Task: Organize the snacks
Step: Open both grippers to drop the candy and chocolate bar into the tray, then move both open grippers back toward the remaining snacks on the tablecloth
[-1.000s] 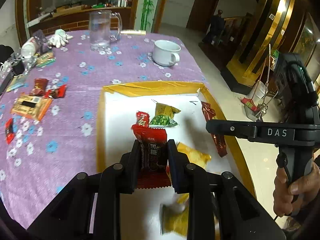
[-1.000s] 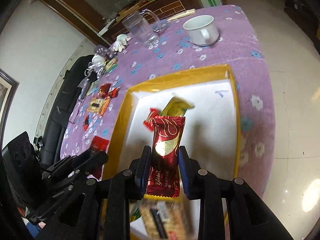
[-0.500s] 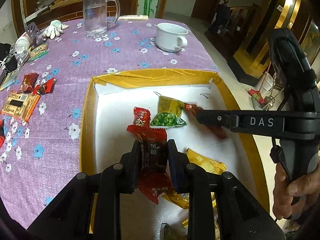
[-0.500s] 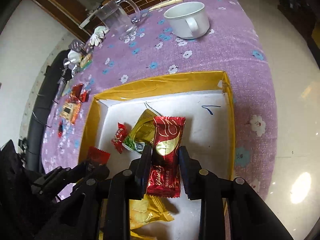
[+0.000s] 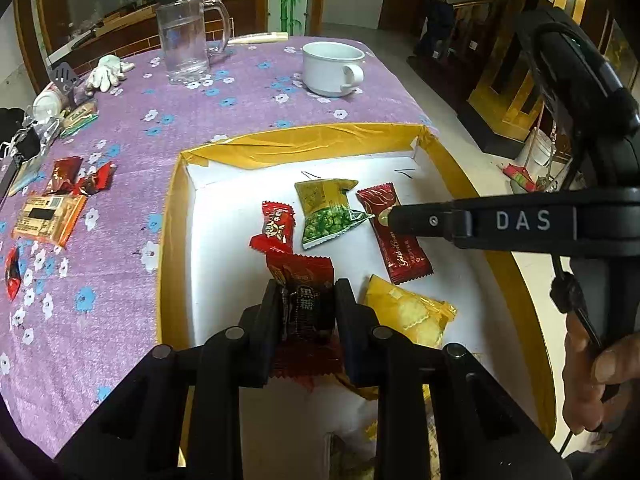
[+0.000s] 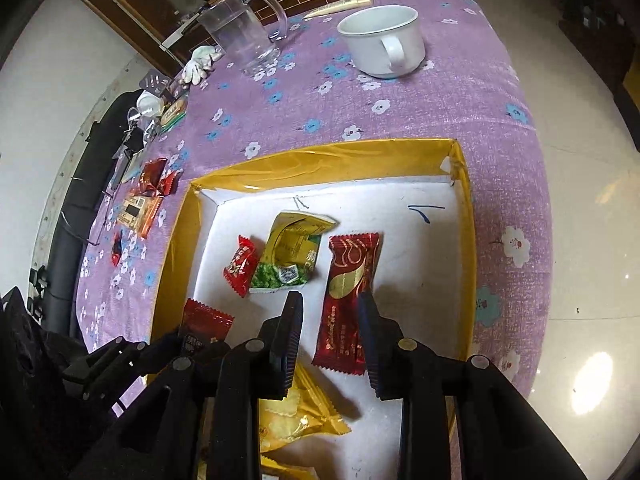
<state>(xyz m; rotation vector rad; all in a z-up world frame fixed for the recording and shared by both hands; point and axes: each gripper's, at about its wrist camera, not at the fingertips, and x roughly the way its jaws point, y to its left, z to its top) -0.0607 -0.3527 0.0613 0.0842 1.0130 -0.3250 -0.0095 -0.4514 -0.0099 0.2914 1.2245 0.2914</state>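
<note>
Placing step, judged. Left gripper (image 5: 307,312) pinches a dark red crinkle-edged candy packet (image 5: 305,300) above the yellow-walled white-floored box (image 5: 176,208). Right gripper (image 6: 329,334) spread; long maroon foil bar (image 6: 347,300) lies released between its jaws. Next: lower, let go.

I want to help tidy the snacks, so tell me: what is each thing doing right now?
left gripper: shut on the dark red packet.
right gripper: slightly open, not squeezing anything.
long red bar: lying flat in the yellow box, between the right jaws.
yellow box: open on top, snacks inside.
glass mug: upright.
white cup: upright, empty.
</note>
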